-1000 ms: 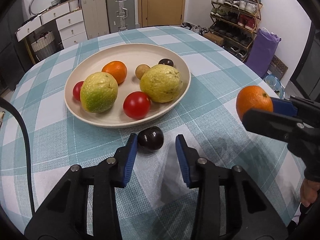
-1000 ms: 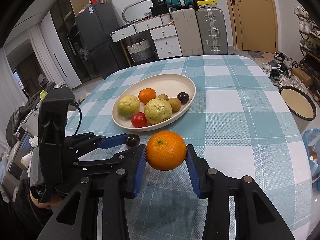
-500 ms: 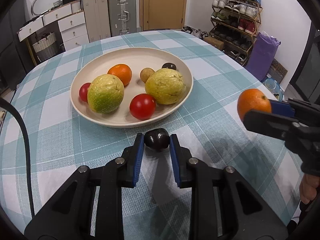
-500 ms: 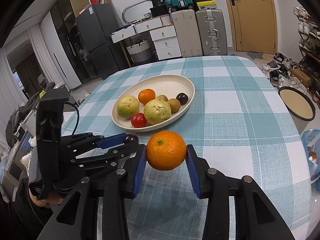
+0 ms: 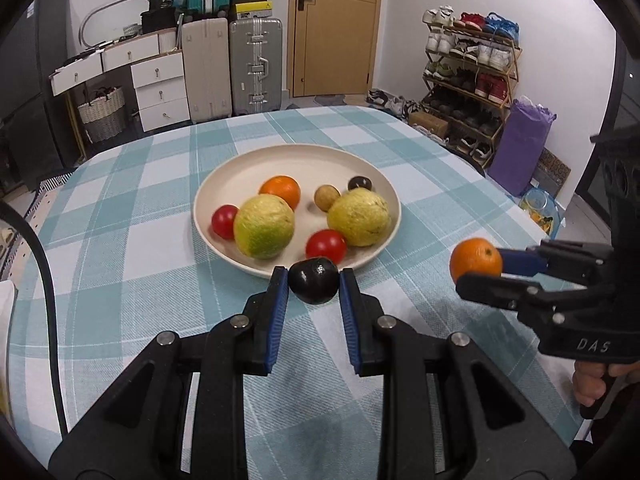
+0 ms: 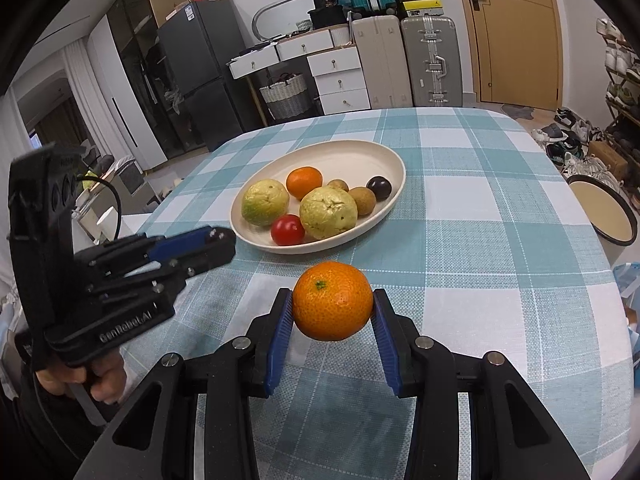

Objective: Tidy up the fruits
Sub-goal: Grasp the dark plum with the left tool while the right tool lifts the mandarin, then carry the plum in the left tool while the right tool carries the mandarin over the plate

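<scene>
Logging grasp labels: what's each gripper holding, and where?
Left gripper pinches the dark fruit across its sides; right gripper pinches the orange across its sides.

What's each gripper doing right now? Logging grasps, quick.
Left gripper: closed on the dark fruit.
Right gripper: closed on the orange.

Two suitcases (image 5: 232,68) stand beside white drawers (image 5: 160,92), shoe rack (image 5: 468,80) opposite
</scene>
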Demonstrator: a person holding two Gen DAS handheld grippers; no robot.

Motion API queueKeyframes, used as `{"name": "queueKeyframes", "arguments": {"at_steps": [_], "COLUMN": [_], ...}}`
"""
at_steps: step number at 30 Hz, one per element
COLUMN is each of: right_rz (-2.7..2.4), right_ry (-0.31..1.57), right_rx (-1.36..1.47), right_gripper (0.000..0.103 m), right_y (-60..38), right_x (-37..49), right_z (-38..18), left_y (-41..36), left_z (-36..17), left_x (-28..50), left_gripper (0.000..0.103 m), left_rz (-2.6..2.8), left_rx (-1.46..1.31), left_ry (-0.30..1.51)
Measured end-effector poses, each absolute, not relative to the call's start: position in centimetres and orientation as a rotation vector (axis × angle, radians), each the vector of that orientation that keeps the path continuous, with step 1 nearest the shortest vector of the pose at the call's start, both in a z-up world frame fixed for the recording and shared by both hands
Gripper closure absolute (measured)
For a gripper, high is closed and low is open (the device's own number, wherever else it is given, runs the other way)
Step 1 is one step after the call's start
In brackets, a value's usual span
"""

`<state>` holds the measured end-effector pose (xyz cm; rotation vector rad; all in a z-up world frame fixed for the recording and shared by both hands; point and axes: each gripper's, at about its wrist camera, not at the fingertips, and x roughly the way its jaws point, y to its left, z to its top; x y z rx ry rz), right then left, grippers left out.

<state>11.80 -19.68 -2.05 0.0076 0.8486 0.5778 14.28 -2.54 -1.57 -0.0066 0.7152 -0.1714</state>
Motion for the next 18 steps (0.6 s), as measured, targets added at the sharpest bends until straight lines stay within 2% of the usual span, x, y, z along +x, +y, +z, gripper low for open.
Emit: {"name": "queueKeyframes", "arguments": {"at_steps": [18], "right_rz": [0.583], "right_ry": [0.797], "right_rx": [-0.019], "right_gripper": [0.063], "right_y": [-17.2], "right_x": [14.3], "right_z": [-0.4], "left_y": [-1.2], "left_z": [-2.6], "left_x": [17.5], "left_gripper": [0.08], "left_rz": [-0.172], "left_rx": [-0.01], "left_ry": [0.734]}}
